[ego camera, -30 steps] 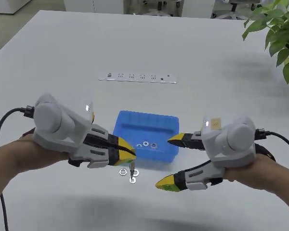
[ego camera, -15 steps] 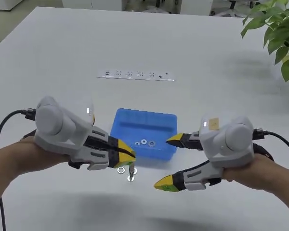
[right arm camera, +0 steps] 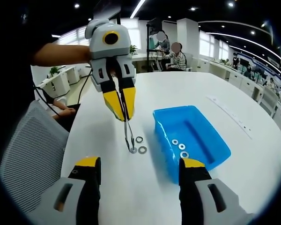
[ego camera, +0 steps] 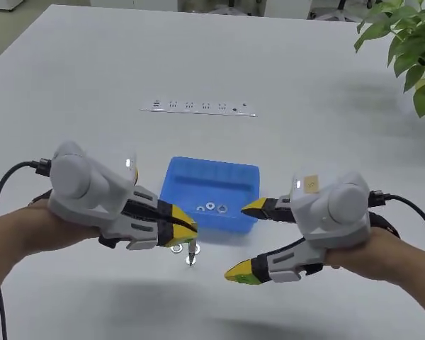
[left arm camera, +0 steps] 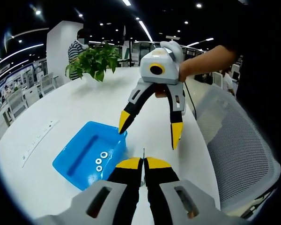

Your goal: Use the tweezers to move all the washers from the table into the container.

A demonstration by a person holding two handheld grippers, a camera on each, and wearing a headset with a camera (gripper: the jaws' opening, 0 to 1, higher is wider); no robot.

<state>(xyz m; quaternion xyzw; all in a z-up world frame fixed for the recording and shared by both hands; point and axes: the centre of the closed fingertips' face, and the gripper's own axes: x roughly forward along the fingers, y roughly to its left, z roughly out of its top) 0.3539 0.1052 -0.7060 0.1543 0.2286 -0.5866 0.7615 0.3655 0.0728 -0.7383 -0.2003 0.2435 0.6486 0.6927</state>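
Left gripper (ego camera: 191, 228) is clamping the tweezers (right arm camera: 128, 133), right gripper (ego camera: 235, 239) gaping empty; tips are meeting a flat washer (right arm camera: 133, 150), probably risking it skidding away short of the container (right arm camera: 196, 126).

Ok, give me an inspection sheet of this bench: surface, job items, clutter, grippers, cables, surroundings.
Surface: white table, no spills seen.
Job's things: blue plastic container holds three metal washers; three loose washers lie on the table beside it; thin metal tweezers point down at one of them.
Clutter: white power strip beyond the container.
Grippers: left gripper shut on the tweezers; right gripper open, holding nothing.
Cables: a black cable runs from each gripper.
Surroundings: green leafy plant at the table's far side; grey mesh chair; people seated behind.
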